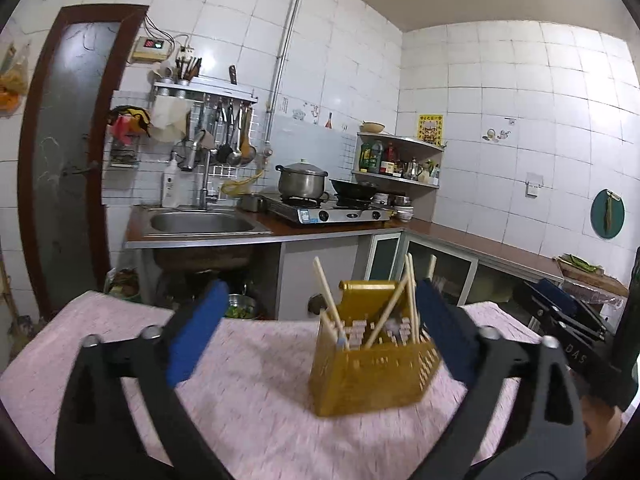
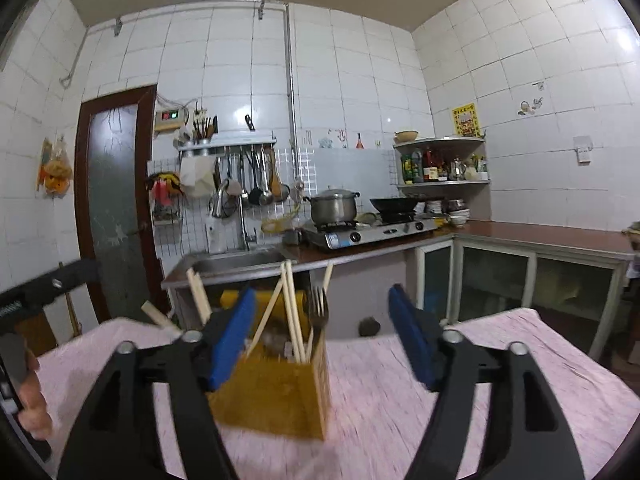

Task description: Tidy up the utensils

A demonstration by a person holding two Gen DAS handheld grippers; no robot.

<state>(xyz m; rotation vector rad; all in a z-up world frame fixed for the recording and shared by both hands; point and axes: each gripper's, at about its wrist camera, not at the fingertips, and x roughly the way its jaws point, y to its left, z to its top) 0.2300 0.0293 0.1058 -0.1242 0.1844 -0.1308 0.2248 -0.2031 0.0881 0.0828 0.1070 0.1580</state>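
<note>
Left gripper point(image 1: 318, 332): jaws spread wide, holding nothing. Right gripper point(image 2: 322, 334): likewise. Yellow utensil holder point(image 1: 370, 376) stands on the pink-clothed worktop point(image 1: 248, 412), just ahead of both, containing chopsticks point(image 1: 329, 304) and a fork point(image 2: 319, 312). Recommendation: steady the holder; grip one utensil squarely.

The letters "DAS" stand in pale print on the black body of the right gripper point(image 1: 576, 322), seen at the right edge of the left wrist view. A yellow wall sign point(image 1: 430, 129) beside the corner shelf carries red print too small to read. The blue sticker on the stove point(image 1: 306, 216) front is likewise illegible.
</note>
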